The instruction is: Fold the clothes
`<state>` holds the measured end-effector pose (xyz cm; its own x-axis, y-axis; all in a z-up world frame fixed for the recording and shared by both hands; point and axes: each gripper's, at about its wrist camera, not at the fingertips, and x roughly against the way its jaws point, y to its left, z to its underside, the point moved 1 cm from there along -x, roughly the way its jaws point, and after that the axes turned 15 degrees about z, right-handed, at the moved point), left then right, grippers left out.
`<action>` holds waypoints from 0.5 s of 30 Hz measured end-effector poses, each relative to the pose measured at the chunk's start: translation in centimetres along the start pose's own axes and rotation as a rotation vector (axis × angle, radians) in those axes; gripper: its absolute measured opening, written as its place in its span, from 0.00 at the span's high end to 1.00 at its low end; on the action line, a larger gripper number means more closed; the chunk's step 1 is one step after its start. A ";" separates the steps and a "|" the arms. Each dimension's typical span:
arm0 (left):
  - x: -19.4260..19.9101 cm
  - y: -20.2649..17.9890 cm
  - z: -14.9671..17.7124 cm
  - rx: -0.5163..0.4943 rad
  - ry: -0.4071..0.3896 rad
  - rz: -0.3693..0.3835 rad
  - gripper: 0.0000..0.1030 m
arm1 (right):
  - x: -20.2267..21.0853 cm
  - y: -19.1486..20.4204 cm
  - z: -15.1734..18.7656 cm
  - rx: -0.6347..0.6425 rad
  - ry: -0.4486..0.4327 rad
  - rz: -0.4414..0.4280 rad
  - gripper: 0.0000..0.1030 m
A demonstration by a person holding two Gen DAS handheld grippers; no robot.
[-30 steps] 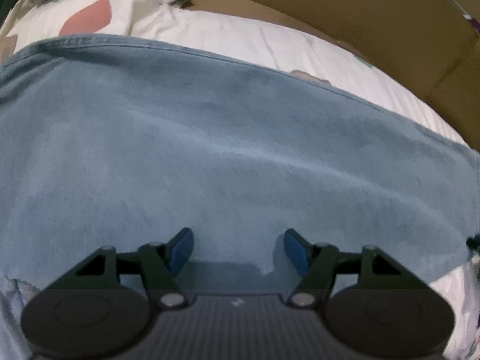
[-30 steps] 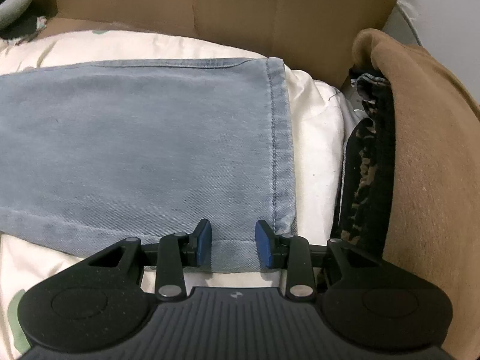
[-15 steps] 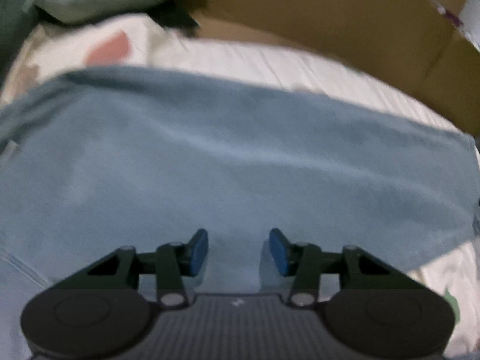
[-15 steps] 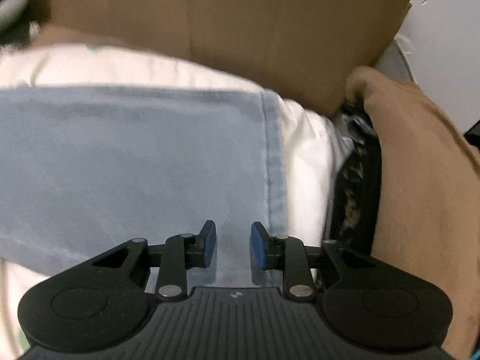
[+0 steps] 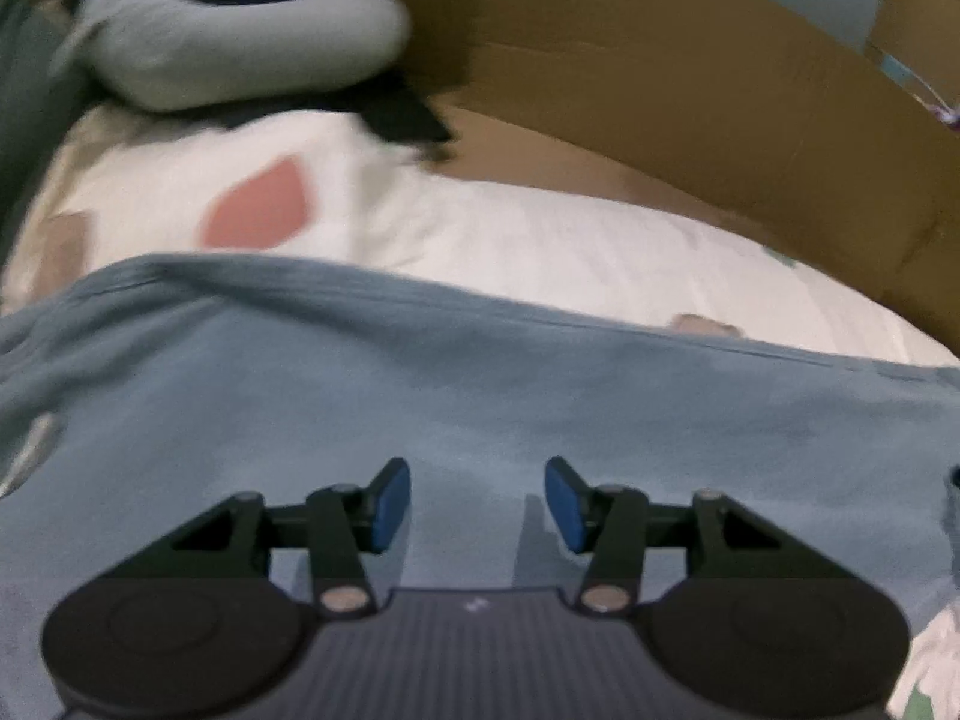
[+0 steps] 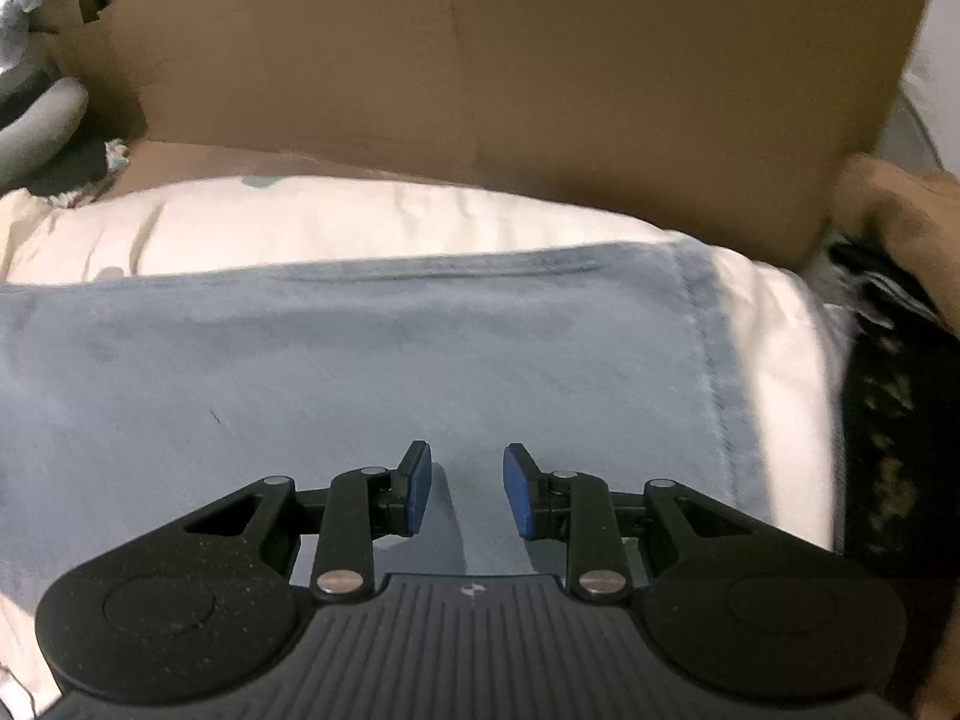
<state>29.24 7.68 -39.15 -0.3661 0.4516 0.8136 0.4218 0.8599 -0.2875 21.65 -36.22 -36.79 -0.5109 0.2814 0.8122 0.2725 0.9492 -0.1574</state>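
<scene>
While the jeans [image 5: 480, 420] lie flat across the white sheet [image 5: 540, 240], we see our left gripper [image 5: 477, 504] just above the denim, its jaws wide apart with nothing between the blue pads [image 5: 390, 504]. To the far left in the left wrist view, a grey cushion [image 5: 240, 42] sits beyond the sheet, which carries a pink patch [image 5: 258, 210], and a cardboard wall [image 5: 690, 120] curves along the far side. This view is blurred, so we cannot tell whether the pads touch the fabric.

Moving right, our right gripper [image 6: 467, 492] is over the leg end of the jeans [image 6: 360, 372], its jaws parted but narrower than the left ones, and they hold nothing. The hem [image 6: 702, 360], with its stitched seam, runs just right of the gripper. Beyond the hem we see a strip of bare sheet [image 6: 780, 390], then a dark patterned cloth [image 6: 888, 420] and a brown cloth [image 6: 912, 210] at the right edge. The cardboard [image 6: 480, 60] stands upright behind the bed.
</scene>
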 end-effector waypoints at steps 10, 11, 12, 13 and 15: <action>-7.3 -6.2 -0.4 -0.179 0.056 0.058 0.39 | -3.4 0.4 -1.3 -0.030 -0.007 0.010 0.68; -7.8 -6.4 -0.5 -0.187 0.056 0.056 0.39 | -3.7 0.5 -1.6 -0.032 -0.009 0.019 0.68; -8.2 -6.3 -0.8 -0.179 0.051 0.059 0.38 | -4.0 0.5 -2.0 -0.034 -0.011 0.028 0.68; -8.5 -6.2 -1.2 -0.169 0.047 0.061 0.38 | -4.3 0.6 -2.3 -0.036 -0.012 0.038 0.68; -9.2 -6.1 -2.0 -0.150 0.045 0.057 0.38 | -4.9 0.7 -3.0 -0.040 -0.016 0.056 0.68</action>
<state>31.69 -2.21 -43.91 -0.3024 0.4846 0.8208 0.5614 0.7865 -0.2575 26.80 -37.40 -39.23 -0.5065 0.3366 0.7938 0.3331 0.9256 -0.1799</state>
